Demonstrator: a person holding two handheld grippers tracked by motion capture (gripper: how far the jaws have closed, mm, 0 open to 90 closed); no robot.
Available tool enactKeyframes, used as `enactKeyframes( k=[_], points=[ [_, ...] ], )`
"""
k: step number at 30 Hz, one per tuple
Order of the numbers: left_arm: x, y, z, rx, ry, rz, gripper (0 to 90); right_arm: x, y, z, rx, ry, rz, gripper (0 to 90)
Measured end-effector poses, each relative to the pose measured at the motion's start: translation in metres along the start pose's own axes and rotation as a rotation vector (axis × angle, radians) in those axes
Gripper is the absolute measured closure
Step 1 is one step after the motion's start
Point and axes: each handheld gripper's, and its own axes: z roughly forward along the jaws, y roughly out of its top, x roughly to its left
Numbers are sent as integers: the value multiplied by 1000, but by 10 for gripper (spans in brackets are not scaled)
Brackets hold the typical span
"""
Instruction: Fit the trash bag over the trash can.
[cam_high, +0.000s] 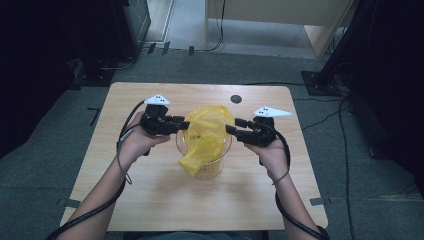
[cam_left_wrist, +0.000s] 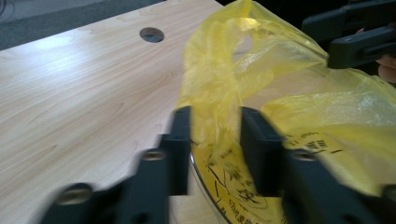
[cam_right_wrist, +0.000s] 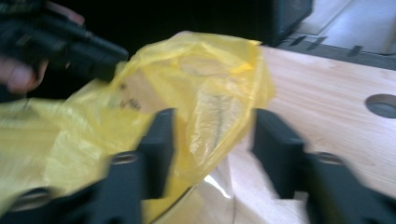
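A yellow plastic bag (cam_high: 207, 132) sits in a clear round container (cam_high: 212, 167) at the middle of the wooden table (cam_high: 150, 195), its top bunched up above the rim. My left gripper (cam_high: 186, 122) is at the bag's left edge. In the left gripper view the jaws of the left gripper (cam_left_wrist: 215, 121) stand narrow with a fold of the bag (cam_left_wrist: 280, 93) filling the gap and touching both. My right gripper (cam_high: 231, 126) is at the bag's right edge. In its own view the right gripper (cam_right_wrist: 214, 123) stands wider around a loose fold of the bag (cam_right_wrist: 196, 70).
A round cable hole (cam_high: 236, 99) lies in the table behind the container. Dark stands and cables flank the table on the carpet. A pale wooden cabinet (cam_high: 280, 15) stands behind it.
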Motion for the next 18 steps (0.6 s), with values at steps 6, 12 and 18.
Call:
enactKeyframes(
  k=[6,12,18],
  points=[
    [0,-4,-10,-23,-31,3,890,8,0,-4,48,25,-87,892],
    [1,-13,-28,-59,-60,-8,891,12,1,-16,56,14,-127,900],
    [5,-23,-37,-63,-63,-22,891,6,-3,-25,52,4,-116,900]
  ],
)
